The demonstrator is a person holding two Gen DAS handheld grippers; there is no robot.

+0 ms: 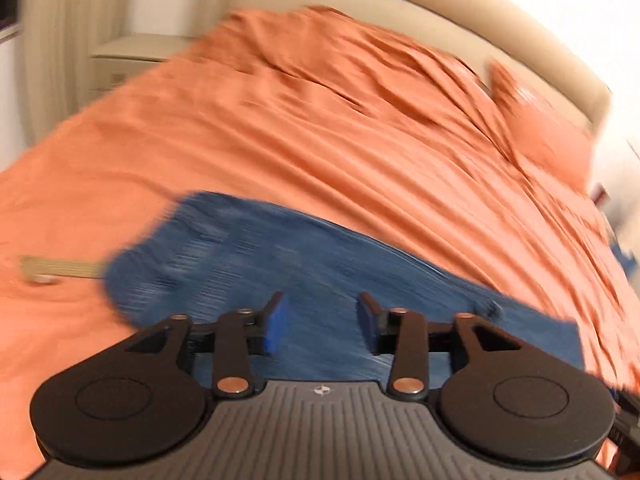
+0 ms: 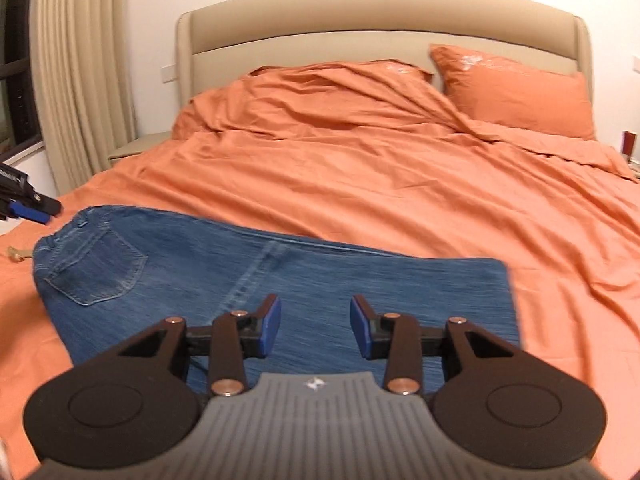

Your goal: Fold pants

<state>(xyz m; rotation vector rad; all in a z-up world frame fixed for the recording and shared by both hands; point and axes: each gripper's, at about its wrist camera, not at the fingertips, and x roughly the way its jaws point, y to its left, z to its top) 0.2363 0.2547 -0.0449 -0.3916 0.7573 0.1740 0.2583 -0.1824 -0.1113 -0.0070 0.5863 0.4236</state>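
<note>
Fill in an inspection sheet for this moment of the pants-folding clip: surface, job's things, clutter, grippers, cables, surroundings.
Surface: bed with a rumpled orange duvet.
Job's things: blue jeans lie folded on the duvet, back pocket up, waistband toward the picture's left.
Clutter: small tan strap-like item left of the jeans; too small to identify.
Grippers: right gripper open over the jeans, nothing between the jaws; left gripper open, also empty, its view blurred.
Cables: nothing seen.
Surroundings: orange pillow, beige headboard, curtain, nightstand.

Bed [image 2: 360, 184], orange cover: folded jeans [image 2: 280, 276] flat near front; pillow [image 2: 516, 88] by headboard.
</note>
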